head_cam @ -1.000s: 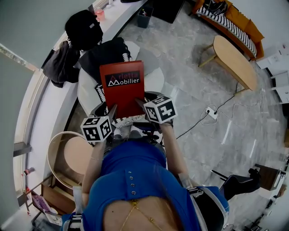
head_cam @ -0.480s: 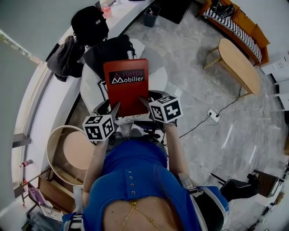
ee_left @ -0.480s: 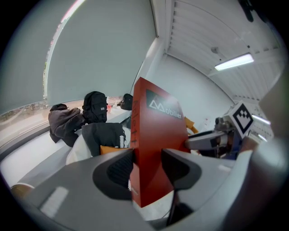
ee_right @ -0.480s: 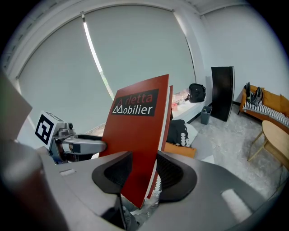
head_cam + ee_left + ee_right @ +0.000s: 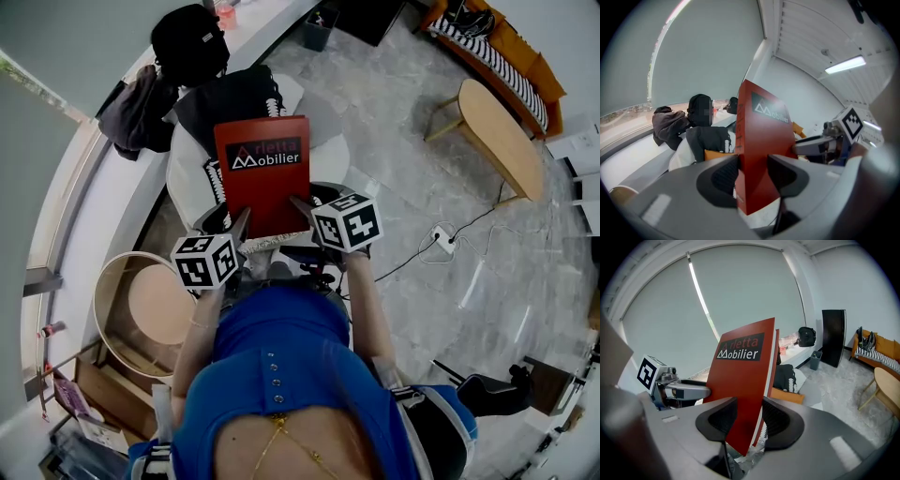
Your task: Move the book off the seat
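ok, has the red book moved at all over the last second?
No. The book still overlaps the black jacket at the same spot; only the head view shifted slightly.

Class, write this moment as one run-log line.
left tool: shut on book | right tool: shut on book | book: red, held up, tilted | stage: not yet set down

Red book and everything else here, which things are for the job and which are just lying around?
For the job: red book, left claw and right claw both gripping it, white seat.

Just lying about: black backpack, dark jacket, wooden table, power strip.
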